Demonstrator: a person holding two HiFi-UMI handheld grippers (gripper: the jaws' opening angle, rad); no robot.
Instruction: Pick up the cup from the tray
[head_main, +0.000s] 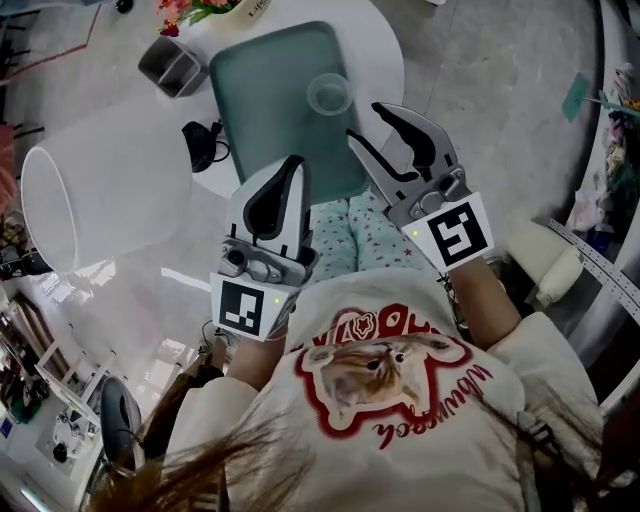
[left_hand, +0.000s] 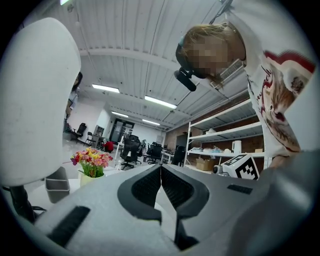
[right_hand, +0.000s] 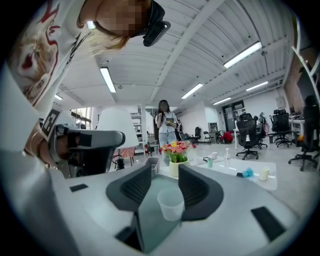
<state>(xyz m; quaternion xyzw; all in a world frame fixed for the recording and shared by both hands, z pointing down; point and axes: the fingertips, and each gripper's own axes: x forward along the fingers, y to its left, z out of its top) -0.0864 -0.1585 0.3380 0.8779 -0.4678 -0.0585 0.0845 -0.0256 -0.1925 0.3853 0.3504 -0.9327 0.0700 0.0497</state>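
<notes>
Grey-green and rectangular, the shallow tray (head_main: 260, 110) lies on the round white tabletop (head_main: 385, 50). The small clear plastic cup (head_main: 329, 96) stands upright on the tray, mouth up, toward its far end and nearer its right edge.

The right hand-held gripper (head_main: 363, 120) is the closer of the two. Its dark jaws are spread, and in the head view its tips hang over the tray's right edge, just short of the cup and a little to its right. In the right gripper view the cup (right_hand: 170, 204) shows in the gap between the jaws, slightly toward the right jaw, but it sits beyond the pads and neither one presses on it. The cup's axis runs vertical while this gripper points roughly level along the tray (right_hand: 150, 220), so the jaws would meet the cup's wall from the side.

The left hand-held gripper (head_main: 295, 160) is pressed together with nothing in it. It sits back over the tray's near end, farther from the cup.

My judgement is that the pick falls to the right hand. A short push forward with a small shift left would centre the cup between the pads.
</notes>
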